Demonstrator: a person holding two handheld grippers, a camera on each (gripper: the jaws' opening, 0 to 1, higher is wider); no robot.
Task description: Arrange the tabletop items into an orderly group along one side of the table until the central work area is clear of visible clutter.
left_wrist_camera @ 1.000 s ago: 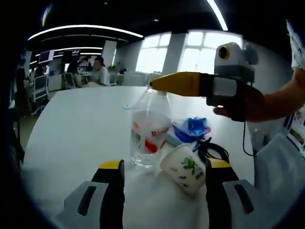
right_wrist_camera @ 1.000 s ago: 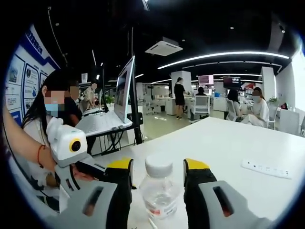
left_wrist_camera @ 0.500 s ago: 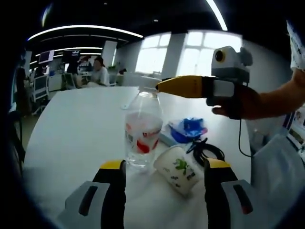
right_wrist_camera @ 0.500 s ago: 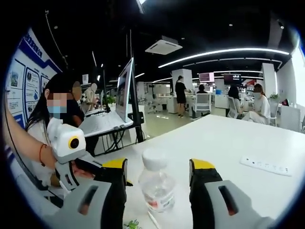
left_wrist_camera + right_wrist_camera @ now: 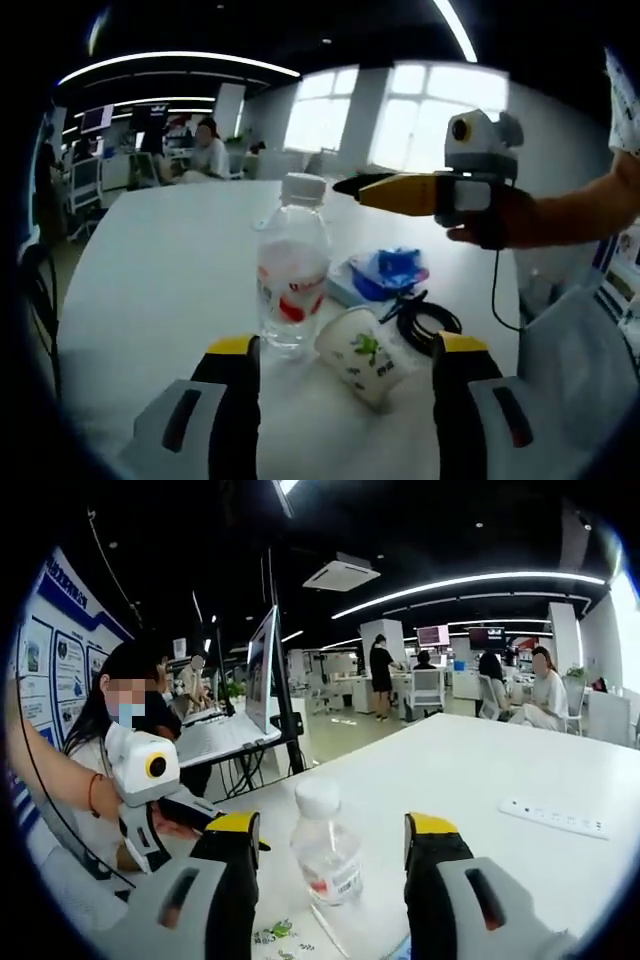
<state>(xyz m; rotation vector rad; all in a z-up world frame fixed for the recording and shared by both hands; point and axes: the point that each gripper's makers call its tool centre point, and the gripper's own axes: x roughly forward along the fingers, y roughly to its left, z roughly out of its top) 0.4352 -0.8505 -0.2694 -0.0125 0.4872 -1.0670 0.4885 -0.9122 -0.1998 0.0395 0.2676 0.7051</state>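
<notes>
Clear plastic bottle [image 5: 291,265] stands upright on the white table [image 5: 150,260], white cap on, a tipped paper cup [image 5: 361,344] just beside it, with a blue wrapper [image 5: 388,270] and a black cable coil [image 5: 428,324] behind. Looks near empty — so light, tippy, and the thin walls will dent. I'd grab mid-body at the label. Right gripper [image 5: 332,838] has its jaws spread either side of it, not touching; left gripper [image 5: 347,352] also parted, holding nothing.

Monitor [image 5: 262,675] on a desk; seated people [image 5: 210,152] beyond.
</notes>
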